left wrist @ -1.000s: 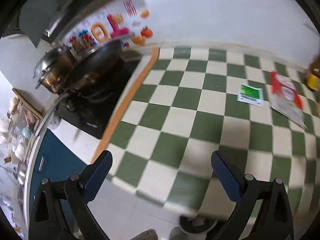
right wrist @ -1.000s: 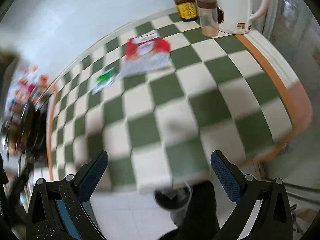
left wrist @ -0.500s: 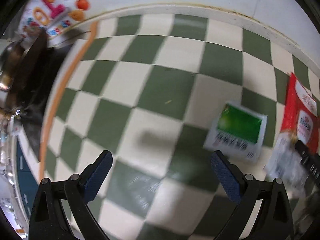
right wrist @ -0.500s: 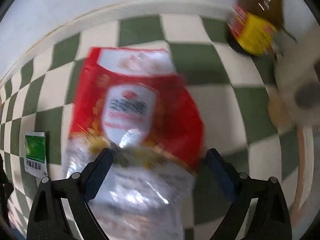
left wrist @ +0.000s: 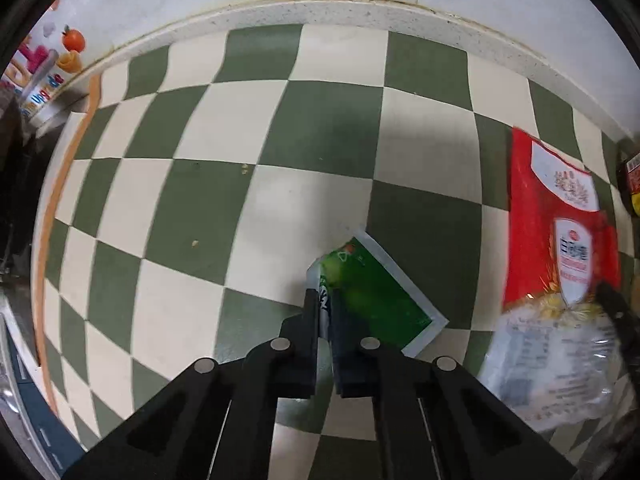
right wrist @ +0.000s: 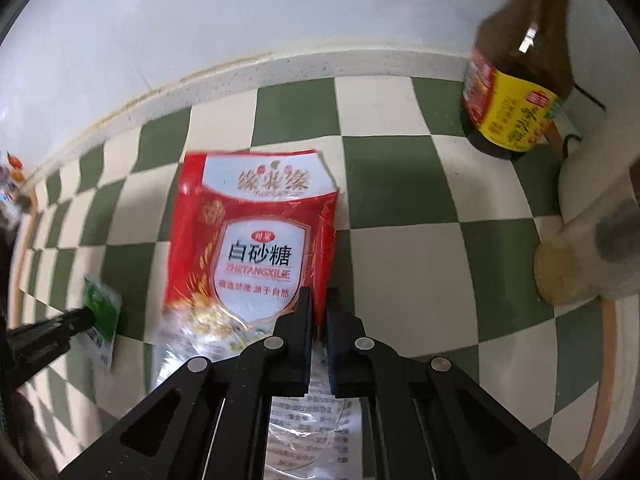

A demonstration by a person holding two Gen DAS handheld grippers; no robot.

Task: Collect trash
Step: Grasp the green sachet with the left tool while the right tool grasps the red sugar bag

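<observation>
A small green sachet (left wrist: 376,292) lies on the green and white checked counter (left wrist: 200,200). My left gripper (left wrist: 325,300) is shut on the sachet's near edge, which curls up between the jaws. A red and clear sugar bag (right wrist: 256,240) lies to its right, also in the left wrist view (left wrist: 560,248). My right gripper (right wrist: 318,300) is shut on the bag's lower right edge. The sachet (right wrist: 100,304) and the left gripper's fingers (right wrist: 52,328) show at the left of the right wrist view.
A dark sauce bottle (right wrist: 516,80) with a yellow label stands at the back right by the white wall. A white kettle (right wrist: 600,216) and a jar stand to the right. The stove area lies at the far left (left wrist: 16,184).
Both grippers have moved down to the counter and shut, the left on the green sachet, the right on the sugar bag. The sachet's edge has lifted.
</observation>
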